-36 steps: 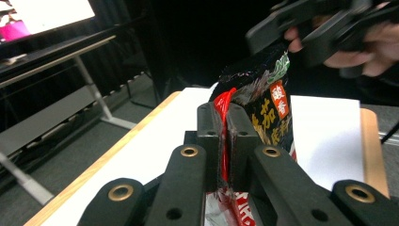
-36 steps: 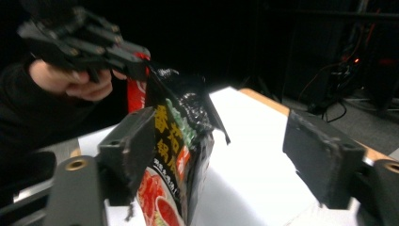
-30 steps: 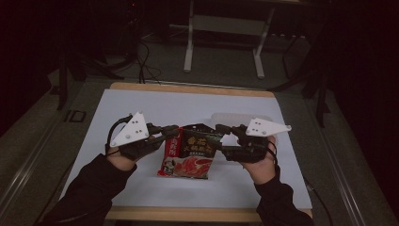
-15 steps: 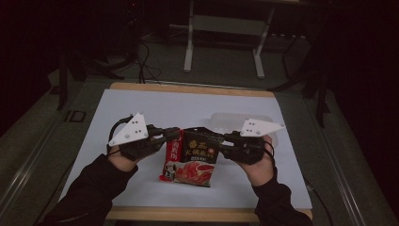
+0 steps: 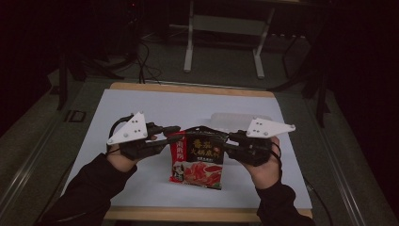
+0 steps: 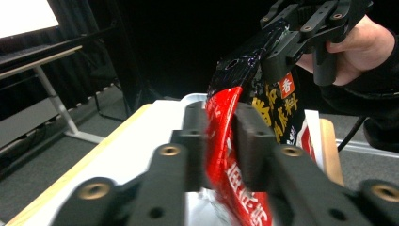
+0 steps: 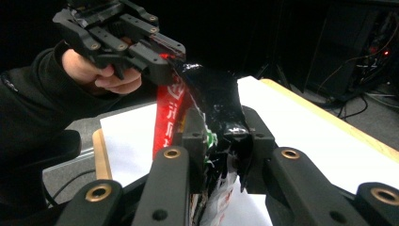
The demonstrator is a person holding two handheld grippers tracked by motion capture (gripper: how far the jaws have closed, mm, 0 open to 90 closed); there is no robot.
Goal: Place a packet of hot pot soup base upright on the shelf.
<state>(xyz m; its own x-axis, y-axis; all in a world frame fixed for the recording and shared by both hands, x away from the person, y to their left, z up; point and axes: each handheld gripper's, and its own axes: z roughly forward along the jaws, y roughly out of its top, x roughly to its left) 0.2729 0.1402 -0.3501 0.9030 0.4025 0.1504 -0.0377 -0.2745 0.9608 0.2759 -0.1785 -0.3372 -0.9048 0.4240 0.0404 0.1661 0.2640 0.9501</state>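
A red and black snack bag (image 5: 197, 160) hangs above the white table top (image 5: 141, 103), held up by its two upper corners. My left gripper (image 5: 175, 134) is shut on the bag's red left edge (image 6: 221, 136), its jaws pressing the foil flat. My right gripper (image 5: 221, 143) is shut on the black upper right corner (image 7: 219, 136), which is crumpled between the jaws. In the left gripper view the right gripper (image 6: 301, 37) grips the bag's top from above right. In the right gripper view the left gripper (image 7: 155, 56) holds the far corner.
A clear plastic lid or tray (image 5: 235, 120) lies on the table behind the bag. The table's wooden edge (image 5: 188, 87) runs along the far side. Beyond it stand a metal desk frame (image 5: 226, 42) and cables on the dark floor.
Both grippers have lifted the bag a little off the table and drawn slightly closer together; the bag now hangs more upright between them.
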